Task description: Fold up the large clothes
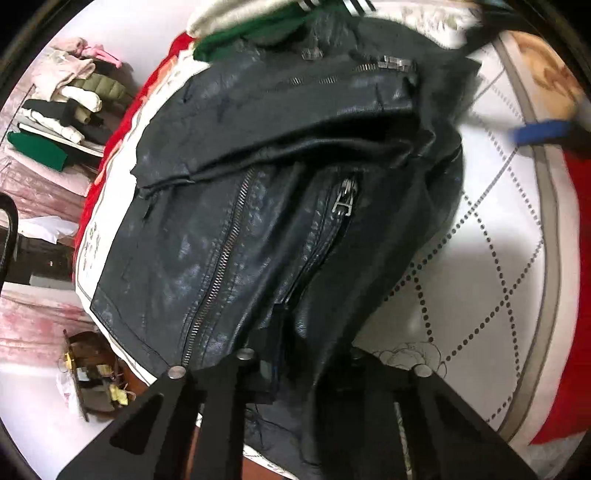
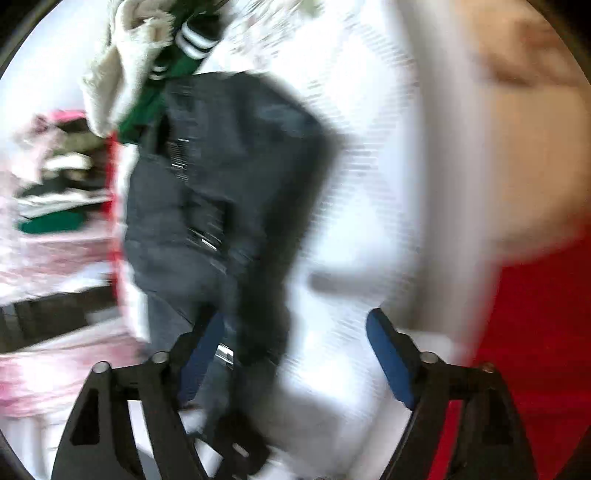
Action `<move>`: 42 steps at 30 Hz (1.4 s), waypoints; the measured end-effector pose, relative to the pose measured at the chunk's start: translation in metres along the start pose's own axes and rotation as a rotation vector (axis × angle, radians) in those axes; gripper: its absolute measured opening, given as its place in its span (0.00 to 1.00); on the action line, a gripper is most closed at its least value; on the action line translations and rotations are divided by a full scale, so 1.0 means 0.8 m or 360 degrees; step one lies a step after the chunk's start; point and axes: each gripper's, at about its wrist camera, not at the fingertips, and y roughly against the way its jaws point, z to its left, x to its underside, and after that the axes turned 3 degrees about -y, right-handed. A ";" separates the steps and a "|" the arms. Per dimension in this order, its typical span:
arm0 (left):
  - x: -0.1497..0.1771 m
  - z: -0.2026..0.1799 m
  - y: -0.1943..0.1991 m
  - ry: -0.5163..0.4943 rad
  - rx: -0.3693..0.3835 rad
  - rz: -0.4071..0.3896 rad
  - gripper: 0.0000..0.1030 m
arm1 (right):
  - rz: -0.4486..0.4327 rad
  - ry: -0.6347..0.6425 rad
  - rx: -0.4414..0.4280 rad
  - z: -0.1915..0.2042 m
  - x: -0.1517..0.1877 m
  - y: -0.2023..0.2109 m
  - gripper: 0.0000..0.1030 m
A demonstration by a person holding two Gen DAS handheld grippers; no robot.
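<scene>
Leather jacket (image 1: 266, 206), black and scuffed, lies spread on the white quilted bed cover (image 1: 491, 258), with its long front zipper (image 1: 221, 258) running down toward the left gripper (image 1: 295, 369). That gripper sits right at the jacket's near hem, and black leather is bunched between its dark fingers, so it looks clenched on the garment's edge, though the fingertips themselves are buried in the folds. From the left wrist view the detail is sharp: a flap folded across the upper part, a second short zipper with a metal pull (image 1: 343, 203), a green and cream garment (image 1: 258, 26) just beyond the collar end, and a heap of folded clothes (image 1: 70, 110) off to the left, well apart from the bed. A blue-padded finger of the other tool (image 1: 543, 133) shows at the far right, blurred. The right wrist view is smeared by motion and gives none of that detail, yet it alone shows the right gripper (image 2: 295, 354) plainly: its blue pads (image 2: 388, 354) stand wide apart, released, with the jacket's dark edge passing near the left pad and bare white cover in front of the right one. Red bedding (image 2: 535, 332) fills that view's lower right.
</scene>
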 end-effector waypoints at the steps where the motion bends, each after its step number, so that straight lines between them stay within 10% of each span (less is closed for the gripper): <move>1: 0.003 0.005 0.003 0.0000 0.0026 -0.0019 0.09 | 0.0033 -0.0022 -0.0092 0.004 -0.008 -0.014 0.80; 4: 0.006 0.015 0.012 -0.0018 0.0066 -0.0076 0.07 | 0.0127 -0.0069 -0.0206 0.018 -0.023 -0.050 0.79; 6: 0.008 0.019 0.019 -0.0027 0.0097 -0.0109 0.07 | 0.0114 -0.0045 -0.0186 0.034 -0.024 -0.058 0.31; 14: 0.042 0.061 0.078 -0.0130 0.0434 -0.0116 0.05 | 0.0004 -0.0042 -0.0075 0.104 0.039 0.024 0.14; 23: 0.026 0.208 0.119 -0.0023 0.0700 -0.0142 0.11 | -0.0068 -0.0001 0.0394 0.204 0.112 0.099 0.15; 33: -0.050 0.348 -0.042 0.0275 0.0663 -0.0047 0.13 | -0.0092 0.0071 0.0496 0.357 0.023 -0.088 0.21; 37: -0.048 0.394 -0.079 0.0515 0.0828 0.0014 0.18 | 0.0068 0.0154 0.0514 0.363 -0.021 -0.172 0.49; 40: -0.035 0.407 -0.079 0.0598 0.0782 0.0023 0.40 | 0.0113 0.0260 0.0272 0.371 -0.027 -0.175 0.72; 42: -0.032 0.411 -0.075 0.0619 0.0722 0.0040 0.86 | 0.0062 0.0351 0.0084 0.373 -0.019 -0.144 0.72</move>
